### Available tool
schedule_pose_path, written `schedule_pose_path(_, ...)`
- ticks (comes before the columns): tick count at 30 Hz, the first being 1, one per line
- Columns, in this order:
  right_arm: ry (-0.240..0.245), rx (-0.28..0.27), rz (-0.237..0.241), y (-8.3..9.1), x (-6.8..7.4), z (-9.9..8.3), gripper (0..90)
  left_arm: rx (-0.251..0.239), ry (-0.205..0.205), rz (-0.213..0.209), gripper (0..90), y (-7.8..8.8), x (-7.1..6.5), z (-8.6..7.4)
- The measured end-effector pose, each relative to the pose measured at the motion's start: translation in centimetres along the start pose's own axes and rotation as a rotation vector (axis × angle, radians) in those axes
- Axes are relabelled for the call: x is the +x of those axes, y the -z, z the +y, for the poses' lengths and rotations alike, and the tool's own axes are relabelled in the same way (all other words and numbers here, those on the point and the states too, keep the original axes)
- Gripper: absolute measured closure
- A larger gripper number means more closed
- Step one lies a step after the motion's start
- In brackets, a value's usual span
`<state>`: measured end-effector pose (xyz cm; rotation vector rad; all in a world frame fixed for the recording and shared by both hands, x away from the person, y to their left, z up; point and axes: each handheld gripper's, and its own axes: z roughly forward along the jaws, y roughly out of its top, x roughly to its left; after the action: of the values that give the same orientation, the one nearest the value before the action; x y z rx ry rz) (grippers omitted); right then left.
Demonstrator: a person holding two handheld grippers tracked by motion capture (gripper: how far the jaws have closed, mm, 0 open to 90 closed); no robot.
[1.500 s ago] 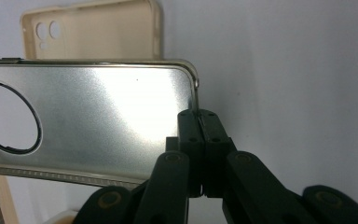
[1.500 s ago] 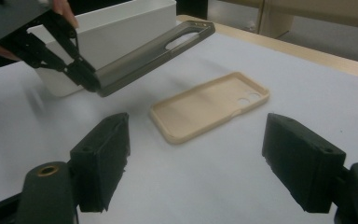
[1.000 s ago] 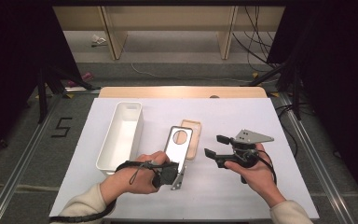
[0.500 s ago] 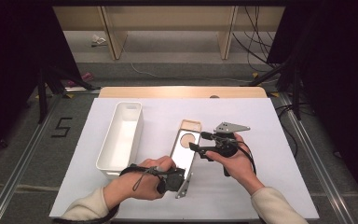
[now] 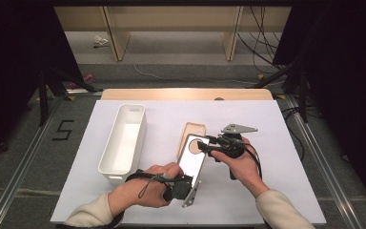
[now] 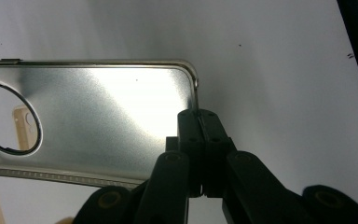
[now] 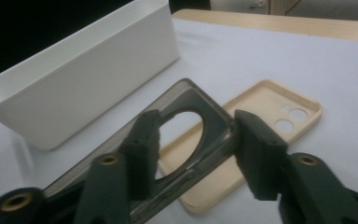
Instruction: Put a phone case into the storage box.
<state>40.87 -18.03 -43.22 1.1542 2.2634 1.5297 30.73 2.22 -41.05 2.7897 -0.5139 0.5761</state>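
Observation:
A silver phone case (image 5: pixel 193 160) with a round camera hole is held tilted above the white table. My left gripper (image 5: pixel 188 181) is shut on its near end; in the left gripper view the jaw tips (image 6: pixel 199 114) pinch the case's (image 6: pixel 112 107) rim. My right gripper (image 5: pixel 205 145) reaches in from the right at the far end. Its jaws (image 7: pixel 196 140) have just been closing, and the case's (image 7: pixel 205 107) holed end lies between them with the pads not clearly pressing. A beige phone case (image 5: pixel 194 130) (image 7: pixel 261 100) lies flat underneath.
A long white bin (image 5: pixel 132 108) (image 7: pixel 88 70) stands to the left of the cases, empty as far as I can see. A wooden strip (image 5: pixel 186 94) runs along the table's far edge. Cables and rack legs lie on the floor beyond.
My right gripper has moved left from open table to the silver case's far end, and its jaws have narrowed around it. The left gripper keeps its hold on the near end.

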Motion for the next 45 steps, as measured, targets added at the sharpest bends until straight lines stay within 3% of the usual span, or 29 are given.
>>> schedule_pose_path(3,-0.034,-0.021,0.03,0.4,-0.2,0.3,63.9,-0.001,-0.004,0.003,88.9,-0.1,-0.1,0.1)
schedule_pose_path(7,-0.039,-0.04,0.048,0.8,-0.1,0.5,67.9,0.003,-0.013,-0.004,88.8,-0.4,0.0,0.1)
schedule_pose_path(11,-0.053,-0.053,0.056,1.0,0.2,0.6,70.9,0.003,-0.014,-0.009,88.8,-0.8,-0.1,0.1)
schedule_pose_path(17,-0.114,-0.075,0.08,1.5,0.4,0.9,75.7,0.009,-0.007,-0.003,88.7,-1.3,-0.2,0.1)
schedule_pose_path(24,-0.139,-0.083,0.099,1.8,0.7,1.1,77.6,0.022,-0.015,0.005,88.5,-1.7,-0.1,0.1)
schedule_pose_path(31,-0.184,-0.114,0.142,2.3,1.0,1.5,79.2,-0.004,0.029,0.013,86.7,-1.9,0.2,-0.2)
schedule_pose_path(34,-0.18,-0.138,0.15,2.6,1.2,1.8,80.4,-0.023,0.069,0.011,82.5,-1.5,0.4,-0.4)
schedule_pose_path(36,-0.117,-0.135,0.109,2.9,1.3,2.1,80.4,-0.061,0.092,0.016,76.3,-1.0,0.8,-0.6)
schedule_pose_path(38,-0.153,-0.16,0.135,3.2,1.1,2.2,80.4,-0.103,0.125,0.022,72.5,-0.5,1.1,-0.9)
schedule_pose_path(40,-0.136,-0.162,0.124,3.5,1.0,2.3,80.4,-0.156,0.181,0.043,67.3,0.1,1.6,-1.2)
schedule_pose_path(41,-0.13,-0.162,0.119,3.6,1.0,2.4,80.4,-0.199,0.235,0.052,65.1,0.3,1.8,-1.3)
schedule_pose_path(45,-0.123,-0.176,0.118,3.9,0.7,2.5,80.4,-0.278,0.356,0.091,54.1,1.5,2.9,-2.4)
